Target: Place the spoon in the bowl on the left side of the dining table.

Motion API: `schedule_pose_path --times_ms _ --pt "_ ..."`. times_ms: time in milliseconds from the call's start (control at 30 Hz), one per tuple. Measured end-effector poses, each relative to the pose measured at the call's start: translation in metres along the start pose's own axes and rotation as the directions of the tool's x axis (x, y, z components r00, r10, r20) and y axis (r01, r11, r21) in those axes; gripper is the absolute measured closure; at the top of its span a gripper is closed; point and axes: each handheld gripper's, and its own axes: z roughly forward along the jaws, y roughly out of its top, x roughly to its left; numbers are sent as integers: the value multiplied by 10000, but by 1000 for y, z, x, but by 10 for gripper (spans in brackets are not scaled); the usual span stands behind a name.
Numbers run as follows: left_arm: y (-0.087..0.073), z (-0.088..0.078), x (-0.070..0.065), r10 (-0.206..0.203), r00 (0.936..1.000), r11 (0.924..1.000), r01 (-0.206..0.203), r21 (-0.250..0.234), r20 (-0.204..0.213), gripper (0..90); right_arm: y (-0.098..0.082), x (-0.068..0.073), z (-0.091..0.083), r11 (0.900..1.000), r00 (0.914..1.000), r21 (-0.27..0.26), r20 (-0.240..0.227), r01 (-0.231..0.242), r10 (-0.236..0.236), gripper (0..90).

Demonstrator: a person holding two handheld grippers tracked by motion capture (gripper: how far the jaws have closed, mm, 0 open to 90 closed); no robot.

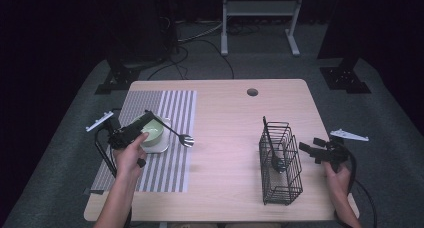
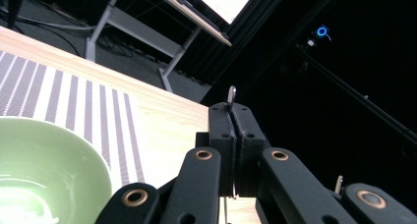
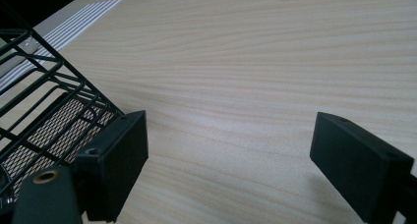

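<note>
My left gripper (image 1: pixel 148 119) hovers over a pale green bowl (image 1: pixel 153 132) that rests on a white square plate (image 1: pixel 161 147). Its jaws are shut on the thin handle of a utensil (image 1: pixel 175 132), whose shiny metal head (image 1: pixel 187 140) points right over the striped placemat (image 1: pixel 175 108). In the left gripper view the jaws (image 2: pixel 231 113) press together on the utensil's metal edge (image 2: pixel 231 93), with the bowl (image 2: pixel 44 170) at lower left. My right gripper (image 1: pixel 311 151) stands open just right of a black wire basket (image 1: pixel 282 180). In the right gripper view nothing lies between its jaws (image 3: pixel 228 155).
A dark utensil (image 1: pixel 272 148) stands inside the wire basket (image 3: pixel 44 101). The wooden table (image 1: pixel 225 118) has a round hole (image 1: pixel 252 92) near its far edge. A white frame (image 1: pixel 260 10) stands on the floor behind the table.
</note>
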Motion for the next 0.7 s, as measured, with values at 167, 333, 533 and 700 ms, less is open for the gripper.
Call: schedule_pose_path --times_ms 167,333,533,700 --pt "3 -2 5 -26 9999 10000 25 -81 -165 893 0 0 0 10000 10000 2 -11 -19 19 134" --pt "6 -3 8 -47 9996 9999 42 -152 -271 893 0 0 0 10000 10000 1 -18 -31 31 134" --pt "9 -5 11 -67 9993 9997 59 -227 -357 893 0 0 0 10000 10000 5 -21 -41 41 134" --pt "10 -4 13 -40 9991 9997 30 -226 -432 893 0 0 0 10000 10000 4 -16 -53 53 134"
